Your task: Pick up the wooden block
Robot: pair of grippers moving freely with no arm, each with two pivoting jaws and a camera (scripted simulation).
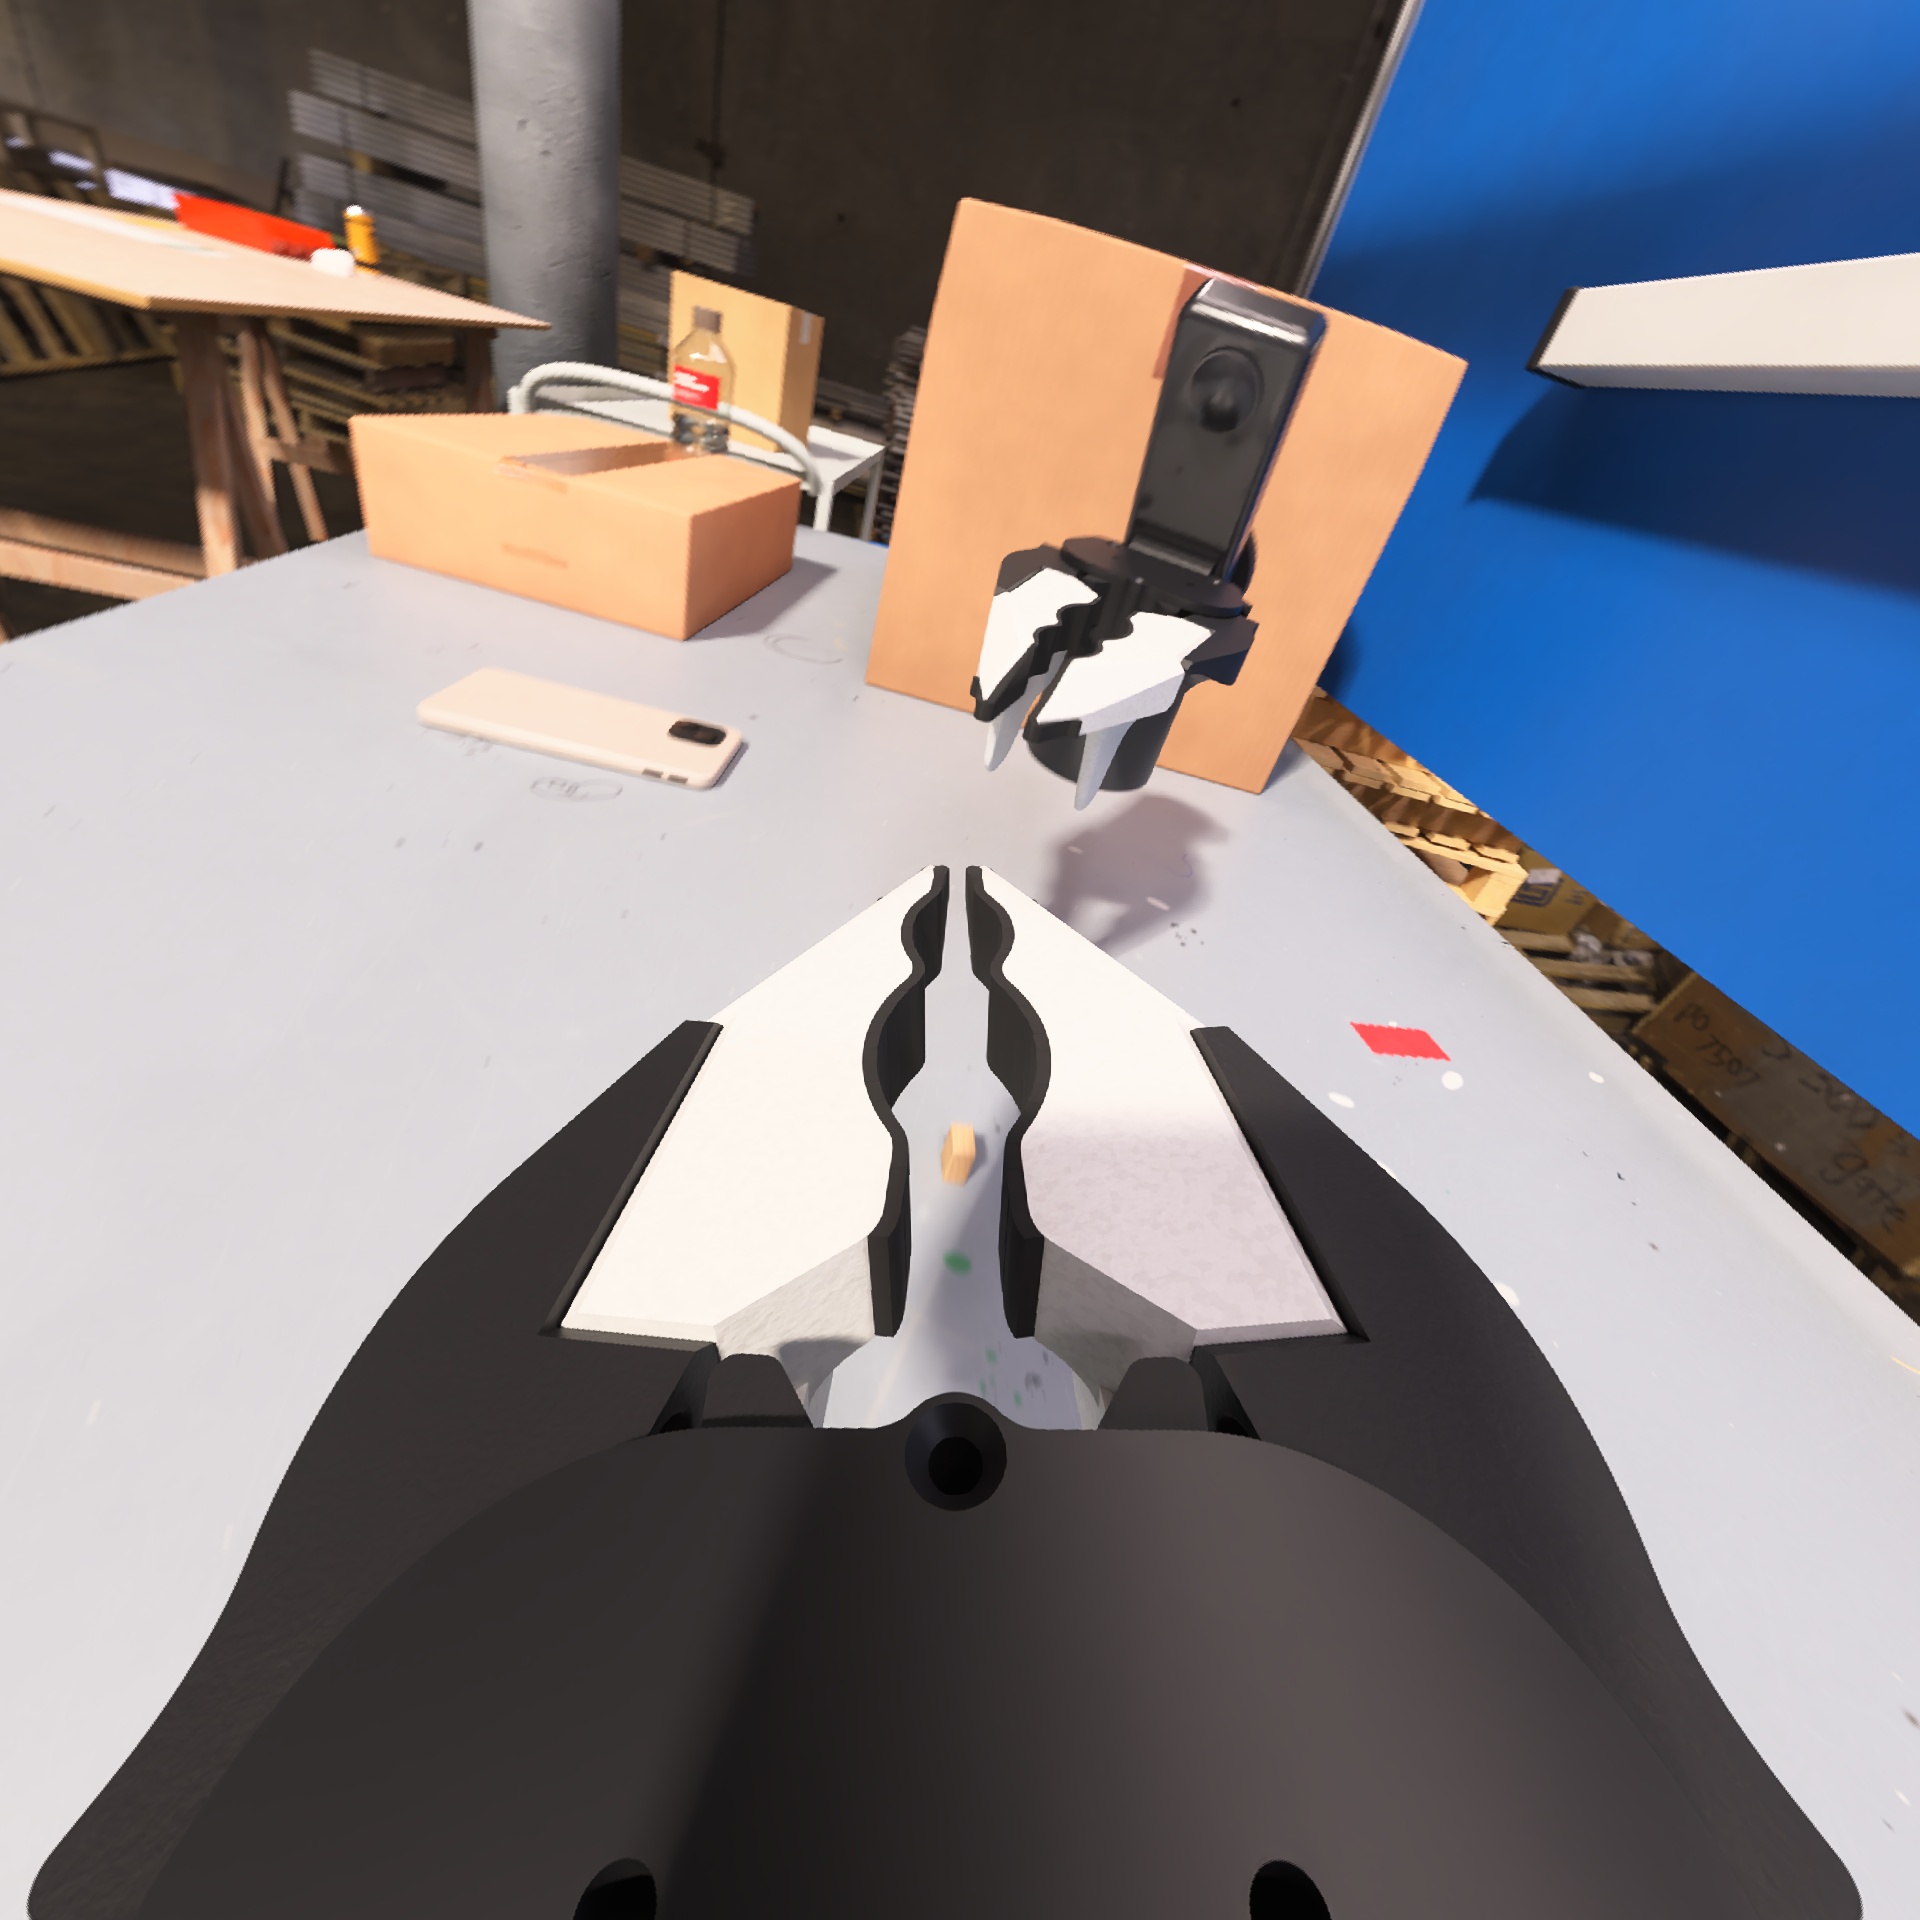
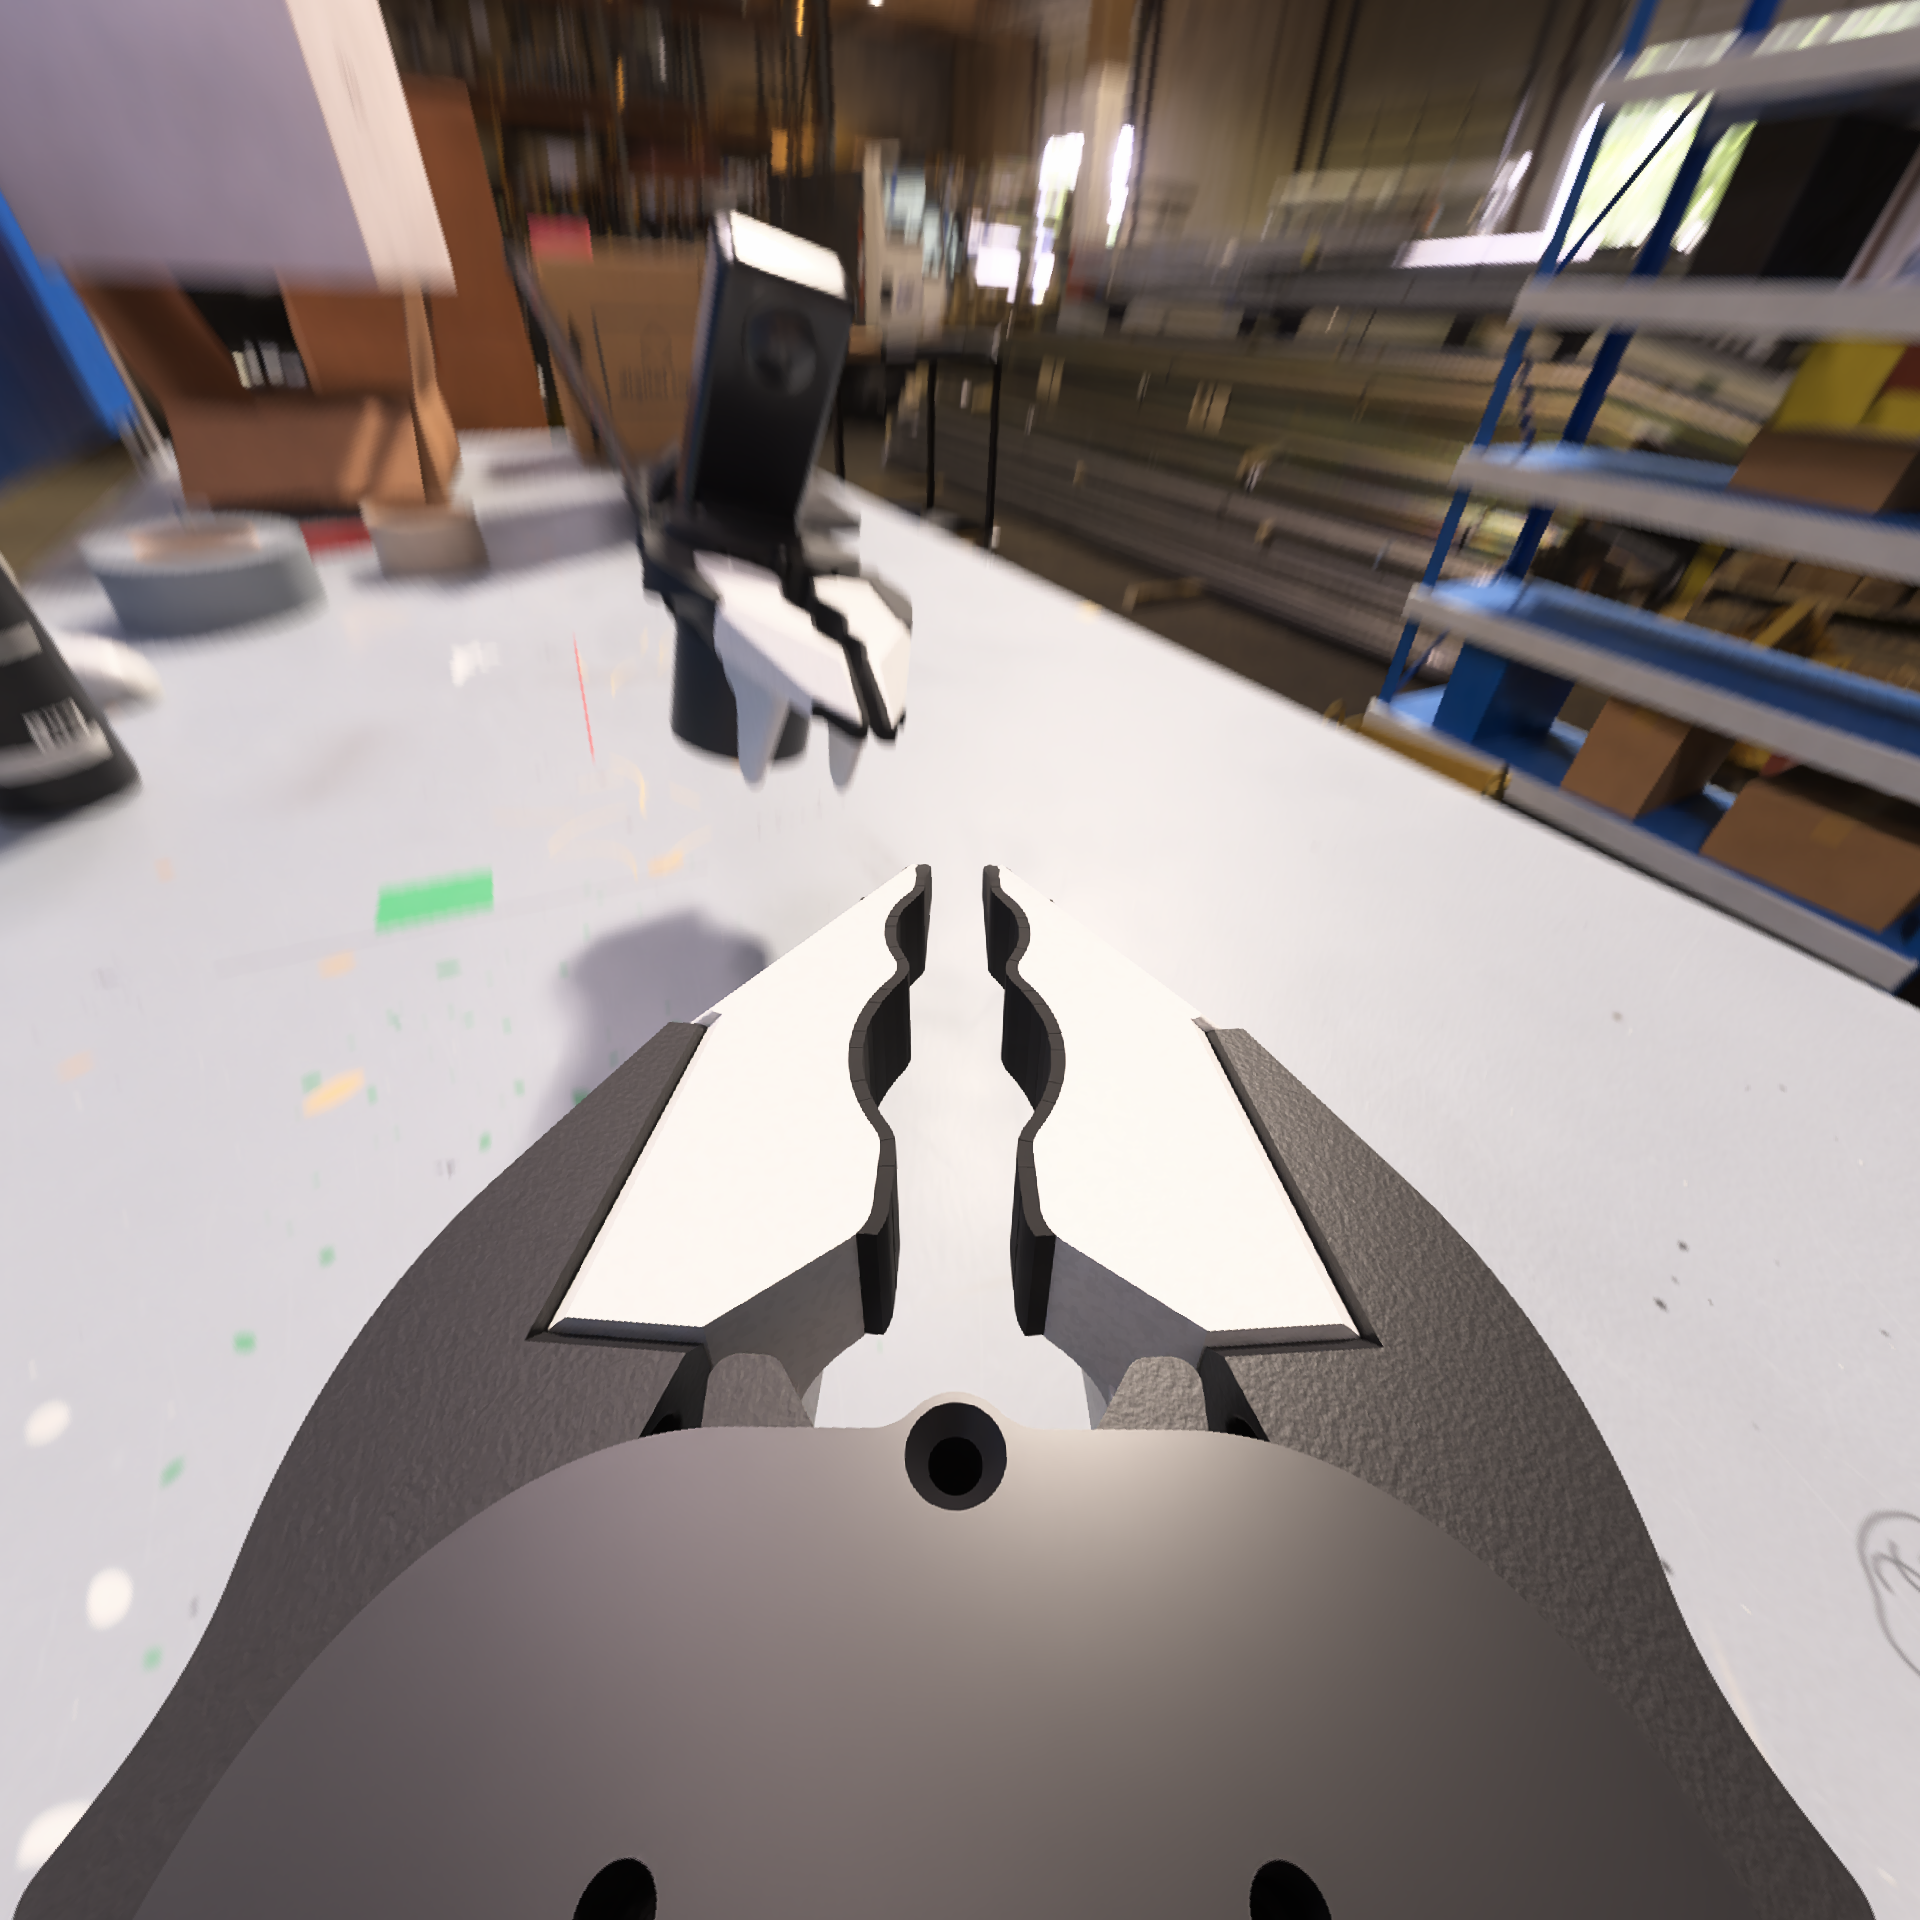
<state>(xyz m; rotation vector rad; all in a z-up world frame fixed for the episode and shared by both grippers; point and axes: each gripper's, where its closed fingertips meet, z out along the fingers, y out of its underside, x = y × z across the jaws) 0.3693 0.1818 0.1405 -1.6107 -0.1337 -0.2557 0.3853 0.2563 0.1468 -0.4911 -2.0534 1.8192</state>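
- The left gripper [image 1: 957,871] hangs above the grey table [image 1: 260,1039] with its two white fingers [image 1: 800,1091] drawn almost together, only a thin slit between the tips, gripping nothing.
- The wooden block [image 1: 958,1153] lies on the tabletop below, seen through the gap between those fingers, touching neither.
- The right gripper [image 2: 957,871] floats over the table too, its fingers [image 2: 1132,1122] narrowly apart and empty.
- From the left wrist view the right gripper [image 1: 1039,774] hovers further up the table, in front of an upright cardboard box [image 1: 1049,416] by the far right edge.
- A phone [image 1: 582,725] lies flat near the far edge, before a low cardboard box [image 1: 582,520].
- A red patch [image 1: 1397,1039] marks the table near the right edge.
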